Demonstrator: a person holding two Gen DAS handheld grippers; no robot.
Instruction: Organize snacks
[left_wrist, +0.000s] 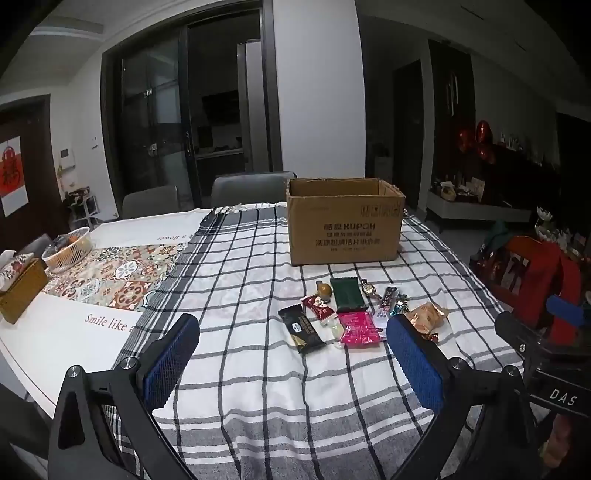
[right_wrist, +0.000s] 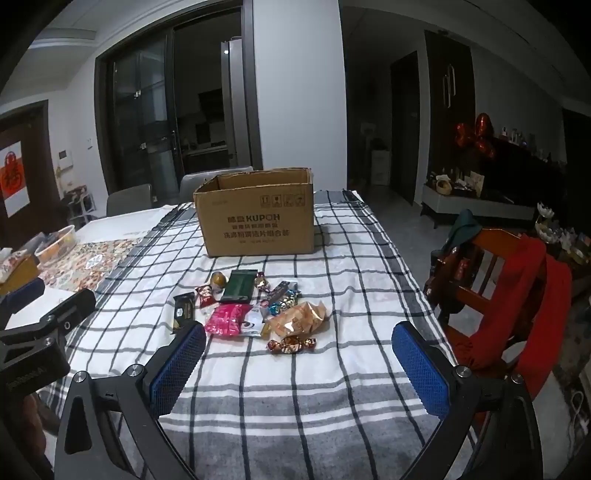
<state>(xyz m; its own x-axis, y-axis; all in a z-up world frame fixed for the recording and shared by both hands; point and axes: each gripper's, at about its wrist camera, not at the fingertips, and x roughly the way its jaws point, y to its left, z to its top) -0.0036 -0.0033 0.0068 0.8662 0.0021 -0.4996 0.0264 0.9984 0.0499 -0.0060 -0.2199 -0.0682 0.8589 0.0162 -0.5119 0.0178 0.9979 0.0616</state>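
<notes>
Left gripper (left_wrist: 291, 354) jaws wide, empty | right gripper (right_wrist: 299, 360) jaws wide, empty | snacks (right_wrist: 251, 306) heaped mid-table before cardboard box (right_wrist: 258, 218) | wrappers likely light, crinkly, slippery; pinch flat middles.

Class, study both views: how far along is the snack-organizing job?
Done: nothing visibly; the box's inside is hidden. In hand: nothing. The left tool and right tool hover open. Left: the whole snack pile lies on the checked cloth, in front of the cardboard box.
</notes>
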